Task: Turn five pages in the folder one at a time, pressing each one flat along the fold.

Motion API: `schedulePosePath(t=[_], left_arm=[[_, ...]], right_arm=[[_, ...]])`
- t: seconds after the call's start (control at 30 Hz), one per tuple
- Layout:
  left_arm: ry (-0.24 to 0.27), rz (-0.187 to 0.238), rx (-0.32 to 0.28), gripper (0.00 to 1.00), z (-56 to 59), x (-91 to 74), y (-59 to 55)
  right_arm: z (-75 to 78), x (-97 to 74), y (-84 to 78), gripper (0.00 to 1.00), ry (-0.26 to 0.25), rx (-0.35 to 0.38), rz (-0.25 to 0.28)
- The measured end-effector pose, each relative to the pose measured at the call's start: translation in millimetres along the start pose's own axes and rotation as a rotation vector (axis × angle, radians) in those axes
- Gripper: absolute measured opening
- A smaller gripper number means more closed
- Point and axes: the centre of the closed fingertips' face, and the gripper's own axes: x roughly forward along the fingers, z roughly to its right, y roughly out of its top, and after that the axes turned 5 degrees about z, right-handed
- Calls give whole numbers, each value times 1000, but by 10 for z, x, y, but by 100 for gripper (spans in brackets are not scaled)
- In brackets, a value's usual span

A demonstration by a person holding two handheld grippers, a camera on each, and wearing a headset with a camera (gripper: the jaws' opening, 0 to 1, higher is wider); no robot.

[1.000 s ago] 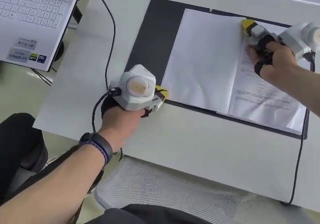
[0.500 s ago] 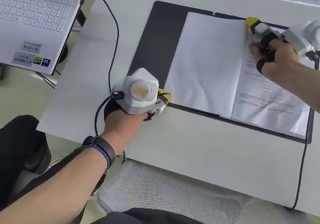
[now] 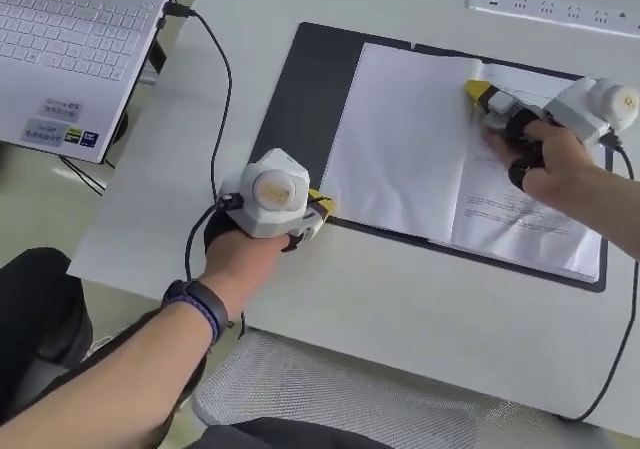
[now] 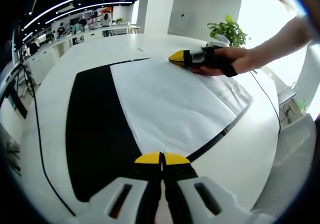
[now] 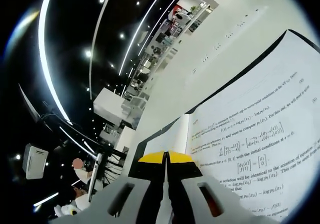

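Note:
A black folder [image 3: 300, 99] lies open on the white table, a blank turned page [image 3: 400, 134] on its left half and a printed page [image 3: 520, 204] on its right. My right gripper [image 3: 477, 93] is shut, its yellow tips resting on the paper by the fold near the top. In the right gripper view the shut tips [image 5: 164, 158] sit at the printed page [image 5: 255, 134]. My left gripper [image 3: 320, 204] is shut at the folder's near left corner; in its own view the tips [image 4: 161, 158] meet over the folder's edge [image 4: 100, 134], the blank page [image 4: 175, 104] ahead.
A white laptop [image 3: 70, 39] sits at the far left with a black cable [image 3: 215, 79] running toward my left hand. A power strip [image 3: 550, 9] lies at the table's far edge. The table's front edge [image 3: 400, 349] is close to the folder.
My right gripper has slid left and down along the fold from the page's top edge. The left gripper stays at the folder's corner; the head camera shifted.

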Motion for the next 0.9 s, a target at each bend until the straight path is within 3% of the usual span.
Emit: schedulePosePath(t=[0.33, 0.67, 0.8, 0.9], left_arm=[[-7, 2, -11, 0, 12, -21, -3], [-3, 12, -21, 0, -22, 9, -44], [-7, 11, -14, 0, -38, 23, -51], [-9, 12, -12, 0, -56, 46, -73]], right_arm=[[-76, -252, -225, 0, 24, 9, -29], [-319, -579, -537, 0, 42, -36, -50], [-199, -580, -544, 0, 55, -34, -52], [-349, -722, -669, 0, 60, -36, -55]])
